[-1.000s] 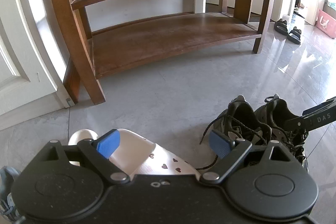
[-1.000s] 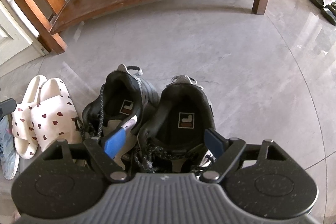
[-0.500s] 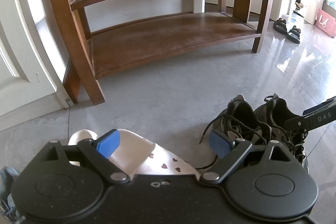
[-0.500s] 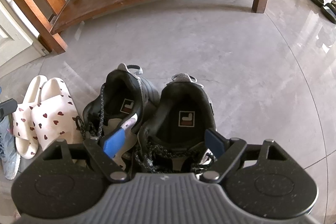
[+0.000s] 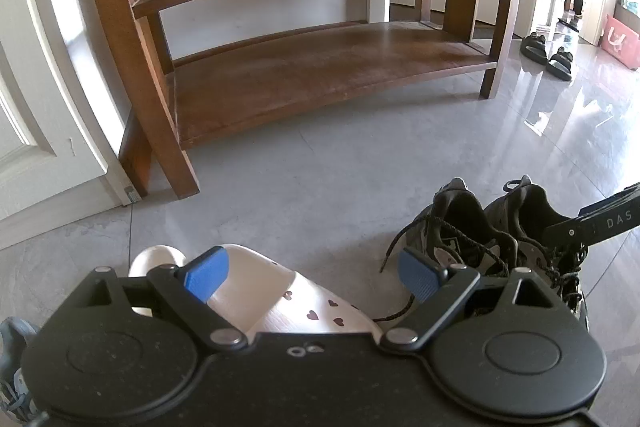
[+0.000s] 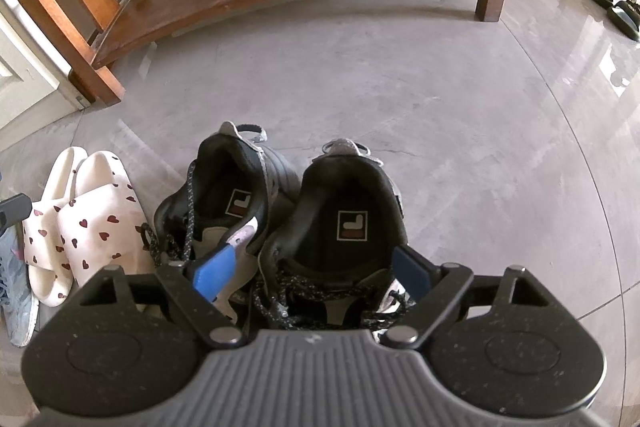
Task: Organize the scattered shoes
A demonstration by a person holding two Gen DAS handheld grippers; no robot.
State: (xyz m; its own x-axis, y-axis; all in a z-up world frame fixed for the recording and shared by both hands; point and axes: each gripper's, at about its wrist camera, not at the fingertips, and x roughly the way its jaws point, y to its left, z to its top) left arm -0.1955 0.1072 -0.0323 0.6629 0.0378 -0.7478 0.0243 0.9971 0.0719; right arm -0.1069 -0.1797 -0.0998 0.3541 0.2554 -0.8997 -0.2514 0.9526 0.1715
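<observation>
Two black sneakers stand side by side on the grey floor, heels toward the rack: the left one (image 6: 230, 203) and the right one (image 6: 352, 219). My right gripper (image 6: 312, 273) is open, its blue pads straddling the right sneaker's tongue and laces. A pair of white slippers with dark hearts (image 6: 80, 223) lies left of them. My left gripper (image 5: 312, 277) is open just above a heart slipper (image 5: 280, 299); the sneakers (image 5: 492, 231) show to its right. The wooden shoe rack (image 5: 320, 67) stands ahead with bare shelves.
A light blue shoe (image 6: 16, 287) lies at the far left edge. Two black sandals (image 5: 548, 51) sit past the rack's right leg. A white door (image 5: 36, 107) is left of the rack. A pink bag (image 5: 622, 39) and a standing person are far right.
Both grippers have crept slightly forward and lower over the shoes. Nothing was taken hold of, and the shoes have not moved.
</observation>
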